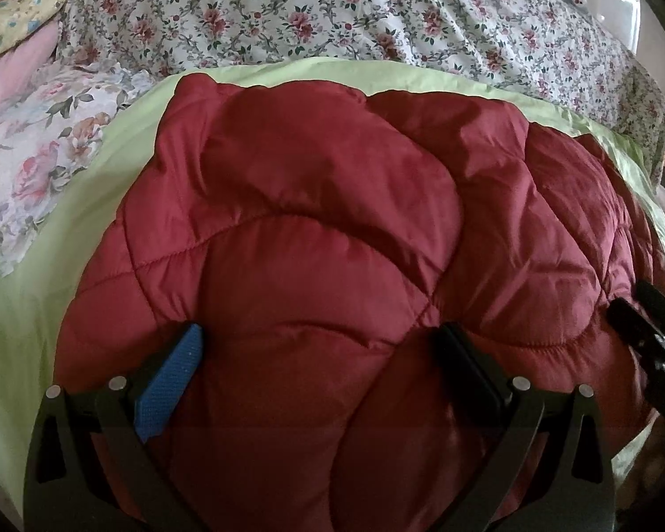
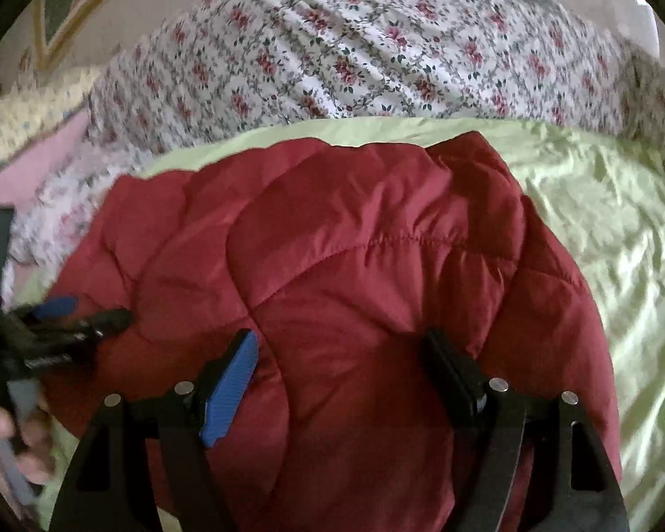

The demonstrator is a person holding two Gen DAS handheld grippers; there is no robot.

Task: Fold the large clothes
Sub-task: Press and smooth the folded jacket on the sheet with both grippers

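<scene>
On green sheet (image 1: 31,292): red quilted jacket (image 1: 323,230); floral bedding (image 1: 332,13) behind; both claws (image 1: 319,346) (image 2: 341,354) agape, empty.

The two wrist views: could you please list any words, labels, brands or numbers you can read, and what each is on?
No text can be read.
Left gripper: a pale marking on its black body in the right wrist view, too blurred to read.
Red quilted jacket: no label or tag showing.
Floral bedding: pattern only.

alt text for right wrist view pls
A red quilted jacket lies on a pale green sheet, with the open right gripper over its near edge. The left gripper shows at left, floral bedding behind.
</scene>
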